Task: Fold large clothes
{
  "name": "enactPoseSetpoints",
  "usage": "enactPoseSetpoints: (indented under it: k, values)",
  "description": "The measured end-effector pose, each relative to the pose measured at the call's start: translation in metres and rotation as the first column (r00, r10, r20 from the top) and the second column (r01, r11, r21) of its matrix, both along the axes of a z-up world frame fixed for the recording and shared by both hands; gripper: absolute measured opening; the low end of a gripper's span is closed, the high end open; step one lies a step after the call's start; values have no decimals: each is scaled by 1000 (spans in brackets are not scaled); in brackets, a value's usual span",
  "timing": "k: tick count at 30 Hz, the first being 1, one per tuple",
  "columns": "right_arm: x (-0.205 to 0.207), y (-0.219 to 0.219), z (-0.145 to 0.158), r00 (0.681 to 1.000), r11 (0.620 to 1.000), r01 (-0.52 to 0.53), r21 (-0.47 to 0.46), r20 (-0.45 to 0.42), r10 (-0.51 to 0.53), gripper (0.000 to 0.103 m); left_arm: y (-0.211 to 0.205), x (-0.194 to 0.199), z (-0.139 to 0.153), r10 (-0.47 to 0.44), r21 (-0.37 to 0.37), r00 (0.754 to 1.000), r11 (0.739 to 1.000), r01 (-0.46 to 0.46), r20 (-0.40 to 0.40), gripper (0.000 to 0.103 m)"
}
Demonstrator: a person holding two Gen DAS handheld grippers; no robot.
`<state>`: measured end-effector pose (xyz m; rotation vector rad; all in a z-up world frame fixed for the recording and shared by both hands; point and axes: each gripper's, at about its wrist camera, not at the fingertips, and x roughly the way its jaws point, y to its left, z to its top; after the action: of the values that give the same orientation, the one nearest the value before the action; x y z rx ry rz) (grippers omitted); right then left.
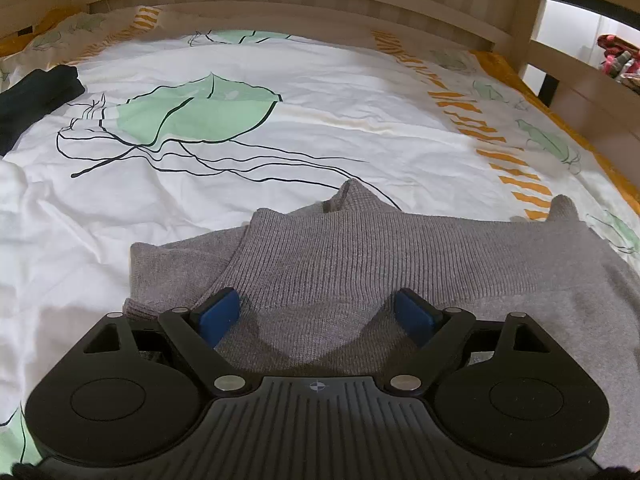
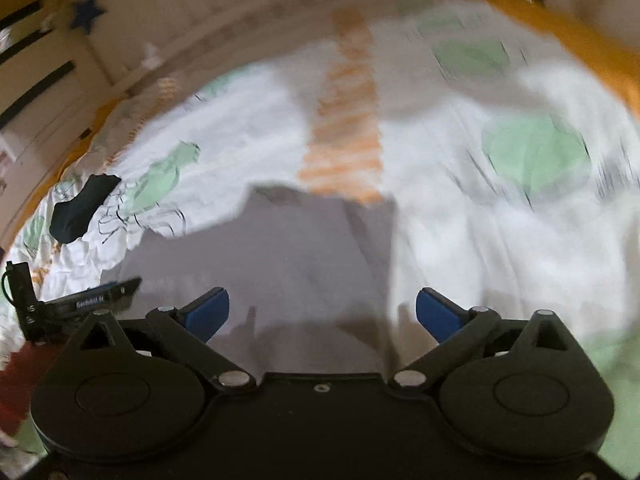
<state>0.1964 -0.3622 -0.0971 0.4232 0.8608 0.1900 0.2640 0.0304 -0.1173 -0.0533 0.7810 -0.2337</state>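
A grey ribbed knit sweater (image 1: 380, 264) lies partly folded on the bed, with a sleeve layer turned over its left side. My left gripper (image 1: 318, 312) is open and empty, its blue pads (image 1: 220, 314) spread just over the sweater's near part. The right wrist view is motion-blurred. There the sweater (image 2: 280, 248) lies ahead, and my right gripper (image 2: 322, 312) is open and empty above its near edge. The left gripper's body (image 2: 80, 304) shows at the left edge of the right wrist view.
The bed cover (image 1: 280, 80) is white with green leaf prints and orange striped bands. A dark folded garment (image 1: 36, 96) lies at the far left; it also shows in the right wrist view (image 2: 82, 206). A wooden bed rail (image 1: 320, 0) runs along the far side and right.
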Motion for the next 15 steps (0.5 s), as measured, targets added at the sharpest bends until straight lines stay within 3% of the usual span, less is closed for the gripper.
enactPoseSetpoints:
  k: [2, 6, 15]
  values:
    - [-2, -8, -13, 998, 999, -8, 47, -66, 11, 100, 0, 0, 0, 0, 0, 1000, 1000, 0, -1, 86]
    - [6, -2, -29, 990, 995, -64, 76, -118, 72, 101, 1, 1, 0, 0, -1, 1000, 1000, 0, -6, 86]
    - [53, 0, -61, 989, 942, -64, 328, -105, 104, 103, 0, 5, 3, -5, -7, 1000, 1000, 5, -28, 90]
